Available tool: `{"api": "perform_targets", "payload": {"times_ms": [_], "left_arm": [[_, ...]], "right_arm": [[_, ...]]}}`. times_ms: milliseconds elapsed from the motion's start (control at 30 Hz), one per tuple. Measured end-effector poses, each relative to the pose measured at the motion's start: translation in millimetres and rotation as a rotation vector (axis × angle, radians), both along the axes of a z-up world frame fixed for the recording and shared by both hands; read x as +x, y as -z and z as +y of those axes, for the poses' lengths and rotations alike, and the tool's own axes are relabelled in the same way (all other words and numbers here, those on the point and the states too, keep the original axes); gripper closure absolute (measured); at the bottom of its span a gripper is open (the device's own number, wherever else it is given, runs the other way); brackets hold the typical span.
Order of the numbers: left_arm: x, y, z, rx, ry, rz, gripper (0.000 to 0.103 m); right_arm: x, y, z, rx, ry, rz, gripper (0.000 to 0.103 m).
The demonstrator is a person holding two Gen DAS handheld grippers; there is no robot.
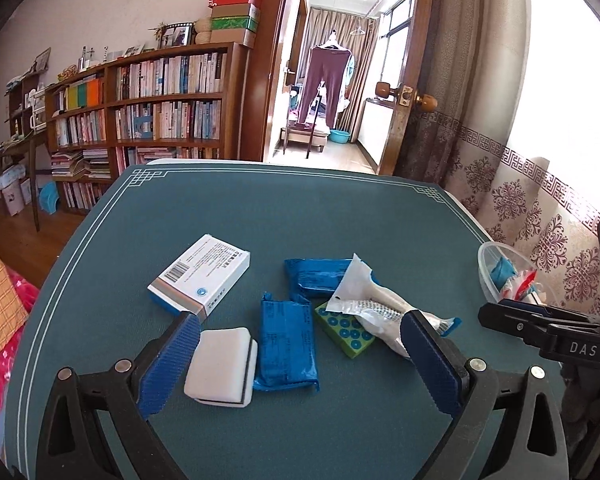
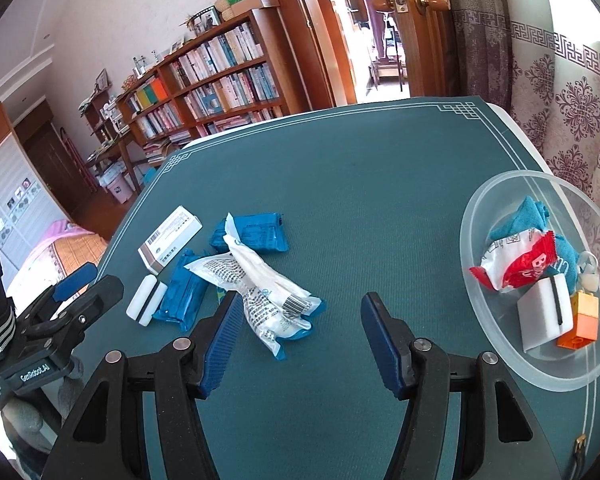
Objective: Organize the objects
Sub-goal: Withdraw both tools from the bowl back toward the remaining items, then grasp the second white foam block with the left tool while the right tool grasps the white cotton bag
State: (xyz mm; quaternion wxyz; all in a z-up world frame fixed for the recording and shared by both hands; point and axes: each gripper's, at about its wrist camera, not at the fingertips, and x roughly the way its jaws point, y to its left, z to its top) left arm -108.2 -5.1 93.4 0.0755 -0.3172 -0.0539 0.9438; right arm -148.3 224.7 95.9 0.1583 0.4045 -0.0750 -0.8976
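My left gripper point(image 1: 300, 320) is open low over a cluster on the green table mat point(image 1: 260, 208). Between its fingers lie a white sponge block point(image 1: 220, 364) and a blue packet point(image 1: 286, 344). Beyond them are a white barcoded box point(image 1: 200, 276), a second blue packet point(image 1: 316, 276), a green dotted card point(image 1: 348, 332) and a white plastic-wrapped pack point(image 1: 372, 300). My right gripper point(image 2: 302, 298) is open, with the end of that wrapped pack point(image 2: 268, 292) lying between its fingers and its pads not pressing on it.
A clear plastic bowl point(image 2: 476, 216) at the mat's right side holds a teal cloth point(image 2: 516, 224), a red-and-white packet point(image 2: 520, 264), a white sponge point(image 2: 540, 312) and an orange block point(image 2: 582, 320). Bookshelves, a doorway and a curtain stand beyond the table.
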Motion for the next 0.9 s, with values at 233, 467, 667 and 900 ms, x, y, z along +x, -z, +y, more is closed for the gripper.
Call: {"api": "perform_targets", "payload": {"times_ms": [233,467,667,900], "left_arm": [[-9,24,-24,-0.012,-0.066,-0.054,0.001],[-18,49,-34,-0.043,-0.082,-0.113,0.001],[-23,60,-32,-0.034,-0.054,-0.146,0.015],[-25,63,-31,-0.015,-0.025,-0.153,0.038]], "right_arm": [[-2,12,-25,0.015,-0.044,-0.022,0.039],[-3,30,-43,0.052,-0.074,-0.041,0.038],[-15,29,-63,0.141,-0.149,0.027,0.031],[-30,38,-86,0.278,-0.226,0.093,0.027]]}}
